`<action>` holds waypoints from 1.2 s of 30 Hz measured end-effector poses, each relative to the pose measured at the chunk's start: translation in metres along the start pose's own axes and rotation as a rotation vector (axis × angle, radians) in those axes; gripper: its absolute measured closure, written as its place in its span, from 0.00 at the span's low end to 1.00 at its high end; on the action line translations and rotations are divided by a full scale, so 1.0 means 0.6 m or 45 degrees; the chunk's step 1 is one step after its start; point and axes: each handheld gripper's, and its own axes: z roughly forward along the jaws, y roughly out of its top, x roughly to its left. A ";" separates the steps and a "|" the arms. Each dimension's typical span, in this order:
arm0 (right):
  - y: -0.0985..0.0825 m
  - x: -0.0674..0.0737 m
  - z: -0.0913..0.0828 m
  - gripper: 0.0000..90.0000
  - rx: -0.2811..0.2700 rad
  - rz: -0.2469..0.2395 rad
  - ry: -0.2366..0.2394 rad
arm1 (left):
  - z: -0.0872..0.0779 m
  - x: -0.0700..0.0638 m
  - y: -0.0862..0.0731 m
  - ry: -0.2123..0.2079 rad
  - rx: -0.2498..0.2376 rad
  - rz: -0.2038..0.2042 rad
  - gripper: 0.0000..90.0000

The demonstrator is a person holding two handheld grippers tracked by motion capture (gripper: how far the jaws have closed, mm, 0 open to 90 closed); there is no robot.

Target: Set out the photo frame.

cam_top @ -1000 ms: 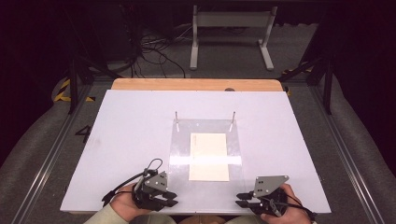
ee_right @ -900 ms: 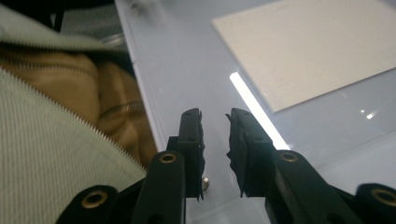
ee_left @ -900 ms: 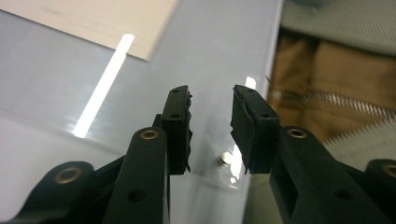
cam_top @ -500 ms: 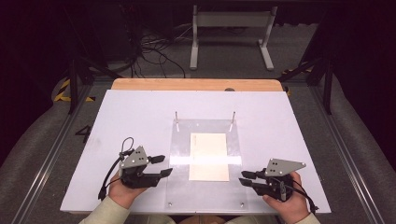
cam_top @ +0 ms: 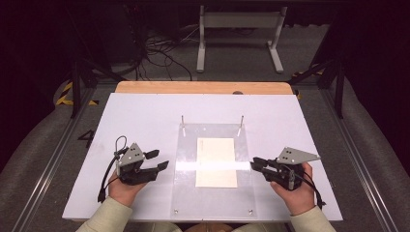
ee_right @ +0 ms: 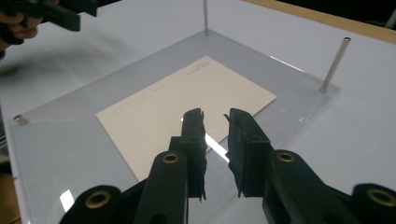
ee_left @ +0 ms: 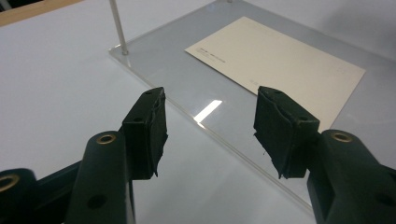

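A clear acrylic plate (cam_top: 186, 159) lies flat on the white table, with a cream card (cam_top: 216, 162) at its middle and two thin metal pins (cam_top: 183, 121) (cam_top: 241, 121) upright at its far corners. My left gripper (cam_top: 158, 159) hovers just left of the plate, pointing at its left edge. Its jaws have just been opening and stand open with nothing between them (ee_left: 210, 116). My right gripper (cam_top: 255, 163) reaches over the plate's right edge toward the card. Its jaws (ee_right: 215, 116) have just been closing to a narrow gap and hold nothing.
The white table (cam_top: 145, 116) has a wooden strip (cam_top: 203, 87) along its far edge. In the right gripper view the far pins (ee_right: 204, 16) (ee_right: 334, 63) rise behind the card (ee_right: 187, 98), and the left gripper (ee_right: 56, 11) shows at top left. Dark floor with cables lies beyond.
Both hands moved away from the table's near edge, the left one also leftward, the right one slightly rightward. The left jaws spread from nearly shut to wide open.
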 end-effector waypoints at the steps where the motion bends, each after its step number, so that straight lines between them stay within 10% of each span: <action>1: 0.005 -0.003 0.000 0.84 -0.004 0.018 -0.018 | 0.000 0.000 -0.001 -0.003 -0.002 -0.004 0.49; 20: 0.105 -0.076 0.075 0.83 -0.001 0.058 -0.123 | -0.008 -0.024 -0.011 -0.030 -0.003 0.052 0.49; 36: 0.114 -0.140 0.156 0.80 0.096 0.120 -0.300 | -0.003 -0.020 -0.015 -0.041 0.021 0.058 0.48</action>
